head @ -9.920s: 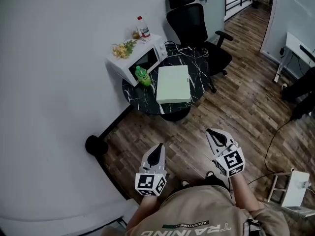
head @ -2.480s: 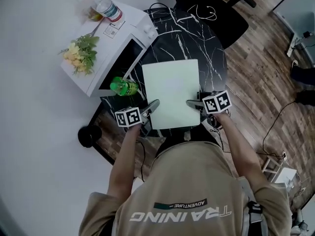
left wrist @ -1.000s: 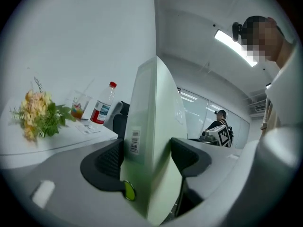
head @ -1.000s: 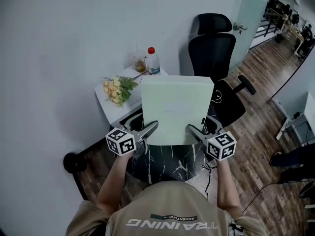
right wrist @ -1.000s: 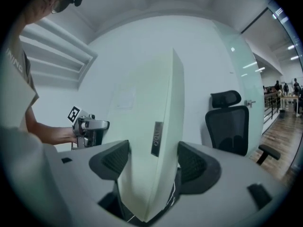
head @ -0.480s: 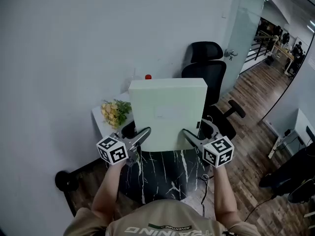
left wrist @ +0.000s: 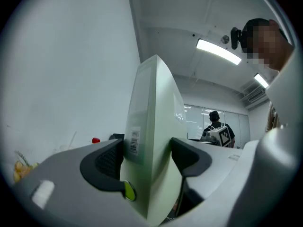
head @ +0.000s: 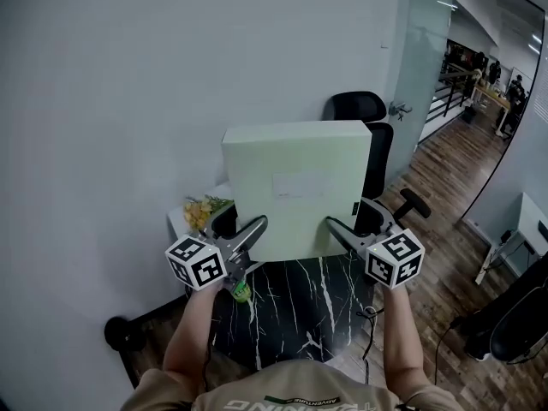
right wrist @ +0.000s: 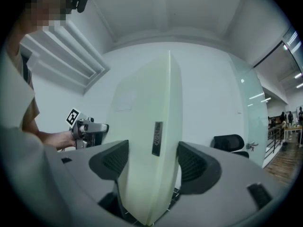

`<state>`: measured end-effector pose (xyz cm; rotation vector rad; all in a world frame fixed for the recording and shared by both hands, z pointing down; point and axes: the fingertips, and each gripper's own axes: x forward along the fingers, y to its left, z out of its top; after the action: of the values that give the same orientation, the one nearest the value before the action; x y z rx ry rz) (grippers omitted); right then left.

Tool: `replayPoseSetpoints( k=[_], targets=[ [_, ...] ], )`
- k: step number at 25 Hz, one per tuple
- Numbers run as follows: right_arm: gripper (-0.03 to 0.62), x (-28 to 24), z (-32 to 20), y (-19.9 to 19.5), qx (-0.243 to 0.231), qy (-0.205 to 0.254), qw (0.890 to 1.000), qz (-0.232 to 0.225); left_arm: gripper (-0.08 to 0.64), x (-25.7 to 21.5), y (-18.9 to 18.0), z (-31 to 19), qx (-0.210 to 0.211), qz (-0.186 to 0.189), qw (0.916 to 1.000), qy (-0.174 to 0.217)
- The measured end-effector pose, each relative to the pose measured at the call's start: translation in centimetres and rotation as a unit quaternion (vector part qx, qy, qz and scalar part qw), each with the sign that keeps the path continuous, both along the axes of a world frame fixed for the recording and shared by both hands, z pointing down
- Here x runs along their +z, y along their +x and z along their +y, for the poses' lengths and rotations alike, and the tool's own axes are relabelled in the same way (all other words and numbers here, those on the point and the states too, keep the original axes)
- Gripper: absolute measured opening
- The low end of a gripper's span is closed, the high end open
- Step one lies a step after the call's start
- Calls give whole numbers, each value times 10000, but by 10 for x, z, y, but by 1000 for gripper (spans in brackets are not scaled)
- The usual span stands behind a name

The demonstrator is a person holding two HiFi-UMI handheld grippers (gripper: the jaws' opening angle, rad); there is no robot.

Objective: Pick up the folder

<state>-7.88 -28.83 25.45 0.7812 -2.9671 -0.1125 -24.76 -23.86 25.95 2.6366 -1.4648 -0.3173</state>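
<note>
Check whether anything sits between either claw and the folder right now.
Nothing visible does. The left claw and the right claw each close directly on the lower edge of the folder, one near each corner, holding it upright above the black table.

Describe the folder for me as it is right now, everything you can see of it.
The folder is a thick, pale green, plastic-looking box file, closed, with a pale label on its face, a barcode sticker on its left edge and a dark tab on its right. It is held upright in the air above the table. The left gripper and right gripper are shut on its lower side edges; nothing else touches it.
</note>
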Motion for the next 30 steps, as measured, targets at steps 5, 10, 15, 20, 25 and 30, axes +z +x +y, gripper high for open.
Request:
replayPoseSetpoints(
  k=[5,10,15,20,25,30],
  targets=[
    [291,-15,6,-1,-10,77,9999,-138,302,-19,-1,7,-41,-160,9998,150],
    [291,-17,10,5,-25,190,9998,-55,302,-19,6,11,-29,-241,9995,186],
    [291,-13,29,17,-15,284,9996,-70,302,-14,19,31,-34,-298,9993,243],
    [291,-15,33,16,11,246,9997,-93,302,-16,18,33,-17,-319,9993,211],
    [291,-12,32,16,103,122,9999,-56,304,-15,19,31,32,-381,9992,135],
    [291,-14,32,15,88,68,9999,-98,304,-19,17,32,12,-407,9991,113]
  ],
)
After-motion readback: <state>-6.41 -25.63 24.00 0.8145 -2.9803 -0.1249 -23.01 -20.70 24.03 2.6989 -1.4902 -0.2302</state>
